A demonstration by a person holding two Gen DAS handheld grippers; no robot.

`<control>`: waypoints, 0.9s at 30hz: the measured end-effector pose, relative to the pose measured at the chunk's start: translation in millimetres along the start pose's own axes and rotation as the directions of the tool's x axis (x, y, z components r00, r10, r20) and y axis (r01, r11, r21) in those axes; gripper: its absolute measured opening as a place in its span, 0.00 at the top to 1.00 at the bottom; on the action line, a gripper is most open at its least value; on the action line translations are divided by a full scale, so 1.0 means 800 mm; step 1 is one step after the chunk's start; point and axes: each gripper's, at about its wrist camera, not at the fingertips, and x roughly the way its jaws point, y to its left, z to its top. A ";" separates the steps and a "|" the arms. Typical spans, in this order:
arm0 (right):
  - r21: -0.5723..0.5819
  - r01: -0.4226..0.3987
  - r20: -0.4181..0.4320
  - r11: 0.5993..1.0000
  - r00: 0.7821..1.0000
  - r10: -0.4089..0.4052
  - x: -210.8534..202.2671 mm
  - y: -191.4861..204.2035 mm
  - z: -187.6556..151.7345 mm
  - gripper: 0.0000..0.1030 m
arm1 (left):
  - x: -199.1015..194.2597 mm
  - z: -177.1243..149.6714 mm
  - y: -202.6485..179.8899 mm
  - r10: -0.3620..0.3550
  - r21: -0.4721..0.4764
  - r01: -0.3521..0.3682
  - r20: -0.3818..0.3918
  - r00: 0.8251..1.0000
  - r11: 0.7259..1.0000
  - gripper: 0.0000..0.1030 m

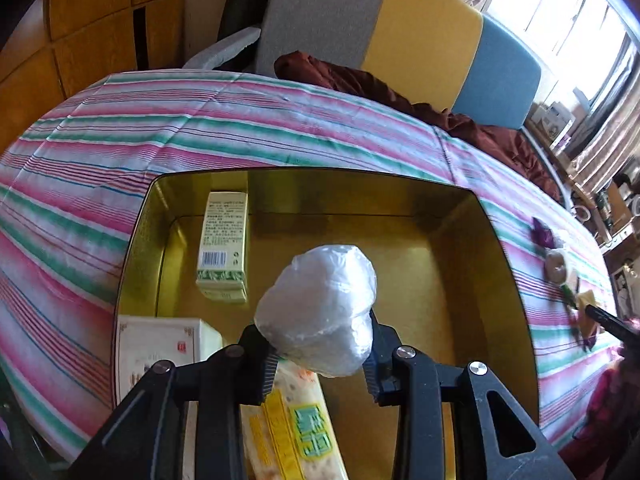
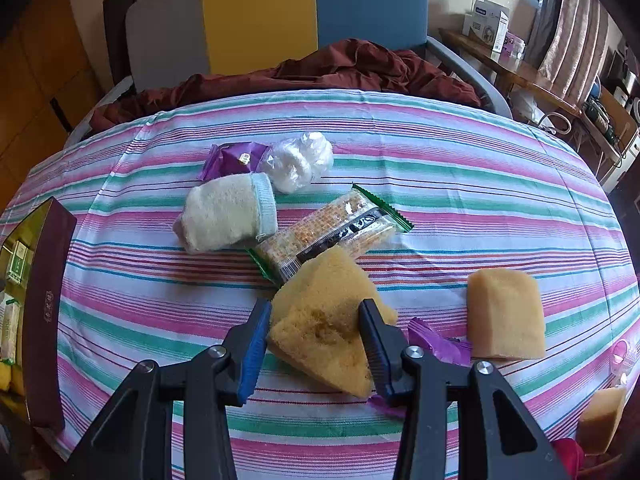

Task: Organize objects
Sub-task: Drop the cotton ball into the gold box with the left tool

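While the left gripper (image 1: 320,354) is clamped on a crumpled white plastic bag (image 1: 320,308) and holds it above the open gold-lined box (image 1: 508,280), the job in hand looks like dropping that bag in. The box sits on the striped cloth (image 1: 240,120), with a green-and-white carton (image 1: 223,248) near its far left corner, a white carton (image 1: 160,352) against its left wall, and a yellow snack packet (image 1: 292,424) lying under the gripper near the near edge. The middle and right of the box floor are bare, so I would judge the best spot to be just right of the green-and-white carton, away from the walls. Lower the bag close to the floor before letting go; it is light and springy, and may bounce or cling to a pad if released high.

The right gripper (image 2: 316,344) is closed on a yellow sponge (image 2: 320,320) that rests on the cloth near its near edge, touching a green-ended biscuit packet (image 2: 332,228). It should lift straight up so that packet is not dragged. A second sponge (image 2: 506,314), a rolled cream cloth (image 2: 228,212) and another plastic bag (image 2: 300,160) wait farther out.
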 end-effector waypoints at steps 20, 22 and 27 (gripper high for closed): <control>0.007 0.017 0.033 1.000 0.999 -0.017 -0.006 -0.001 0.002 0.58 | -0.075 -0.045 0.026 0.044 -0.079 -0.033 0.138 0.989 0.996 0.44; 0.022 0.008 0.050 1.000 0.999 -0.009 -0.011 -0.005 0.002 0.58 | -0.087 -0.061 0.029 0.041 -0.093 -0.026 0.154 0.987 0.995 0.44; 0.036 -0.043 0.080 0.998 0.996 0.040 -0.028 -0.002 0.004 0.58 | -0.112 -0.097 0.028 0.041 -0.074 -0.028 0.187 0.982 0.997 0.42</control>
